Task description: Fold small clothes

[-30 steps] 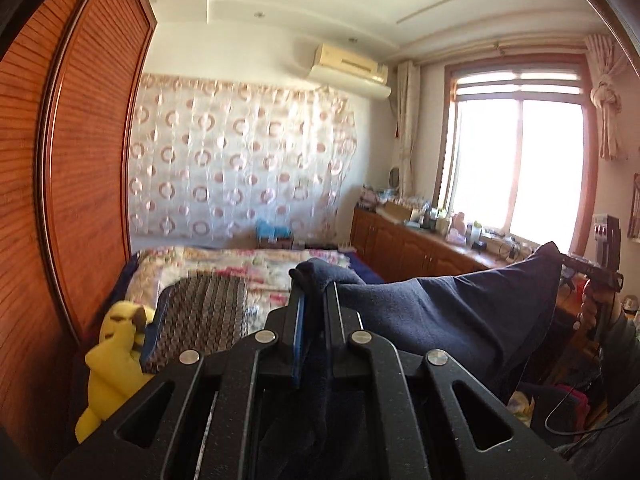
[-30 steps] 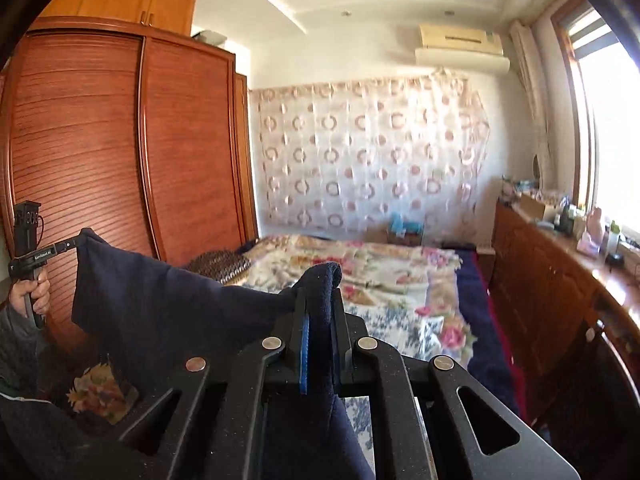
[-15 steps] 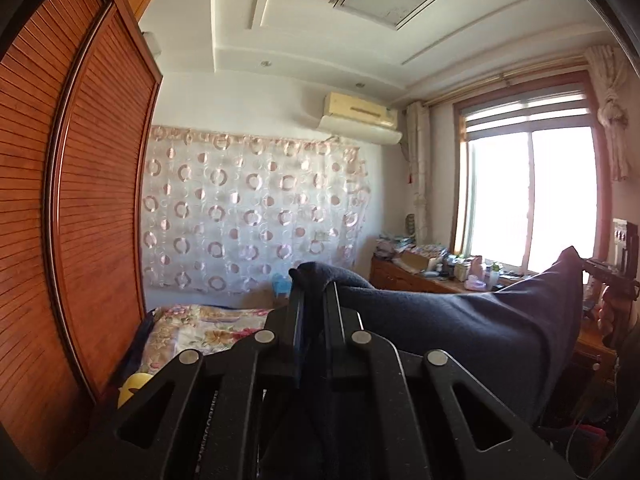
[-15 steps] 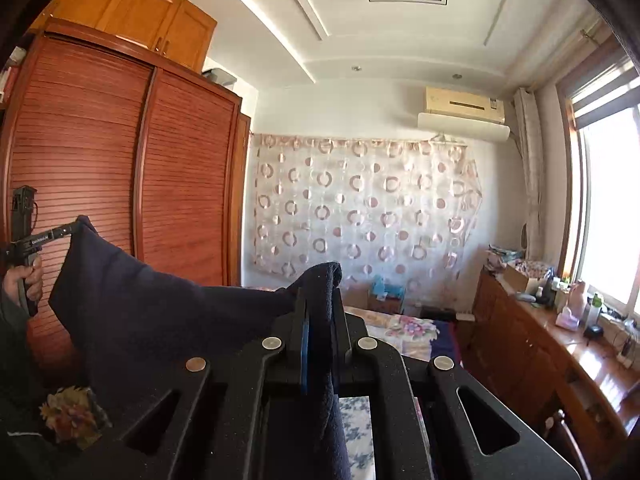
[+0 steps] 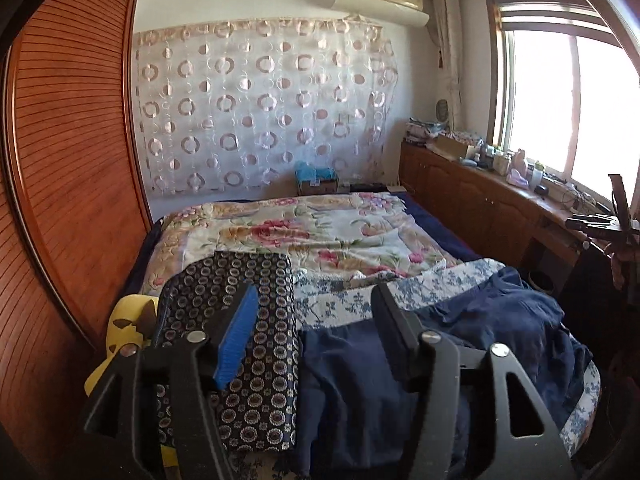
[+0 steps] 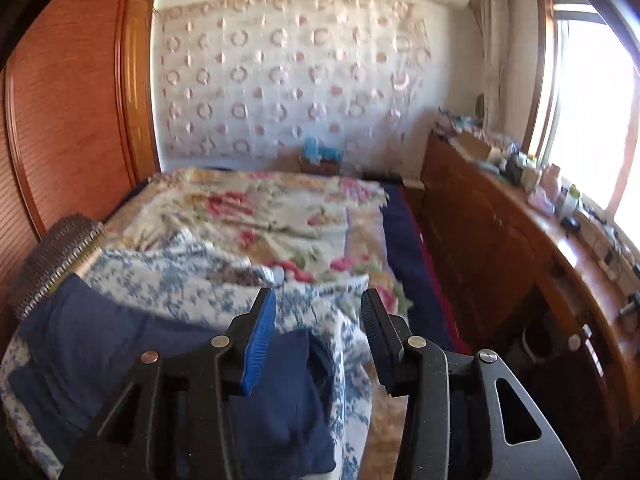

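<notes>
A: Where is the navy garment [image 5: 472, 344]?

B: Rumpled on the near blue-print sheet [image 5: 340, 304], right of the patterned cushion [image 5: 240, 320]. My left gripper [image 5: 316, 320] and right gripper [image 6: 318, 320] are opening, gripping nothing.

A: Risk?

B: Creases may set into any fold; a careless regrasp could pinch sheet too.

The patterned cushion [image 5: 236, 344] takes up the bed's near left corner, the wardrobe [image 5: 68, 168] close behind it. Right of the cushion lies crumpled navy cloth [image 5: 472, 332]; beyond the cushion, the floral quilt [image 5: 320, 232] lies flat and open.
</notes>
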